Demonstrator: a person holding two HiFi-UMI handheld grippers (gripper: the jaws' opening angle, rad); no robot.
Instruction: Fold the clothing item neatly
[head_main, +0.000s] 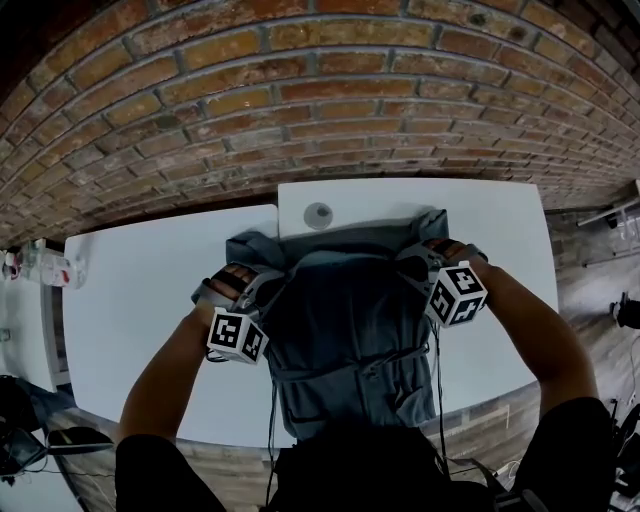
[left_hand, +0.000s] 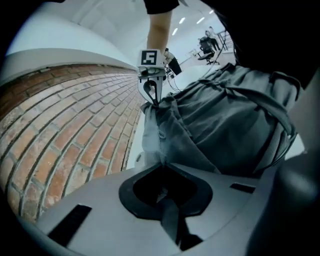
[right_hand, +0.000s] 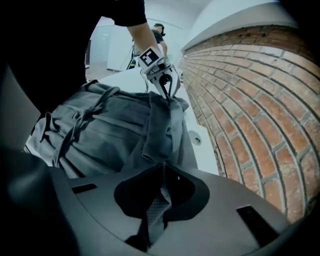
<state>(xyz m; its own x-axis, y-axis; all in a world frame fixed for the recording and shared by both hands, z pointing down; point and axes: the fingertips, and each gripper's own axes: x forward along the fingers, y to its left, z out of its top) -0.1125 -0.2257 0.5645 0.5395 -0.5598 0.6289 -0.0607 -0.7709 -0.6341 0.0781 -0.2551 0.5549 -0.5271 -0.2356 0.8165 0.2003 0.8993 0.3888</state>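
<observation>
A grey garment (head_main: 345, 320) with a drawstring hangs spread between both grippers over the white table (head_main: 150, 300), its lower part draping toward me. My left gripper (head_main: 258, 272) is shut on the garment's far left corner, and its jaws (left_hand: 160, 167) pinch a fold of the grey cloth (left_hand: 225, 120). My right gripper (head_main: 421, 257) is shut on the far right corner, the cloth (right_hand: 110, 130) running up from its closed jaws (right_hand: 161, 167). Each gripper view shows the other gripper: the right one (left_hand: 152, 97) and the left one (right_hand: 169, 92), both clamped on the same upper edge.
A brick wall (head_main: 300, 90) runs right behind the table. A round cable hole (head_main: 318, 214) sits in the tabletop just beyond the garment. Bare white tabletop lies on both sides. Bottles (head_main: 55, 268) stand past the table's left end.
</observation>
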